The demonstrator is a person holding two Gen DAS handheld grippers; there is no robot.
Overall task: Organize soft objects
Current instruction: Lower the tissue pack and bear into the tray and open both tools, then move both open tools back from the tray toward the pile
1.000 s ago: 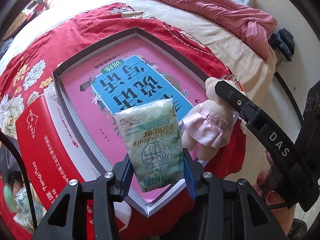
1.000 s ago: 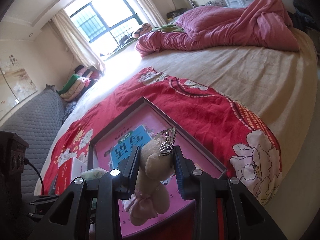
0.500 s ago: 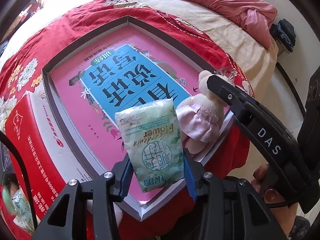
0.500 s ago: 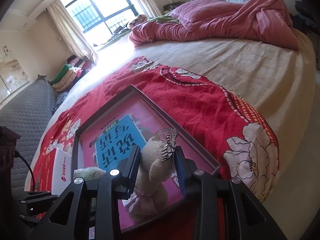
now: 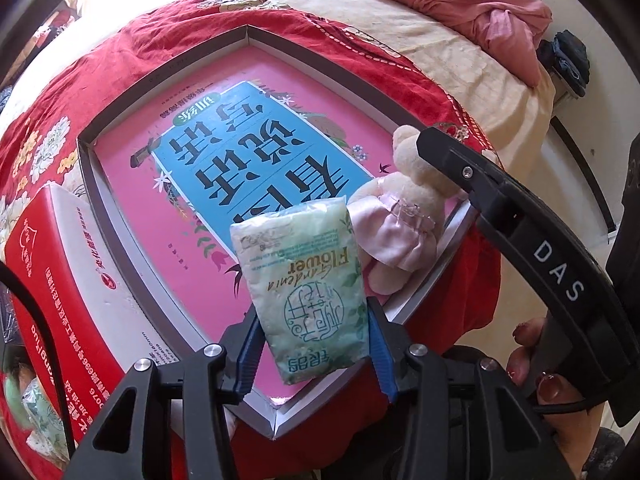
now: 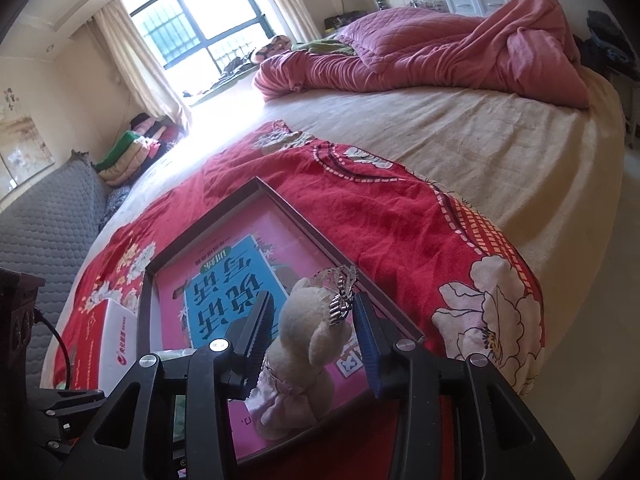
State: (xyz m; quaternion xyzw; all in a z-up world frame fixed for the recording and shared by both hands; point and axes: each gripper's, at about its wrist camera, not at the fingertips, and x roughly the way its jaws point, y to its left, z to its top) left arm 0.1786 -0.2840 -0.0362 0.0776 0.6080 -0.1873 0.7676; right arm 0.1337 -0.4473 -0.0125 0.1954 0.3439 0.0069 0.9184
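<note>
A cream teddy bear (image 6: 300,344) in a pink dress sits at the near edge of a shallow tray (image 5: 120,120) on a red bedspread (image 6: 400,220), the right gripper (image 6: 314,334) having just opened its fingers around it. The left gripper (image 5: 312,344) clamps a green tissue pack (image 5: 308,288) above the tray.

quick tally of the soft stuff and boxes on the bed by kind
tissue packs: 2, one held, one at the left edge
plush bear: 1
tray: 1
red box: 1
total: 5
</note>
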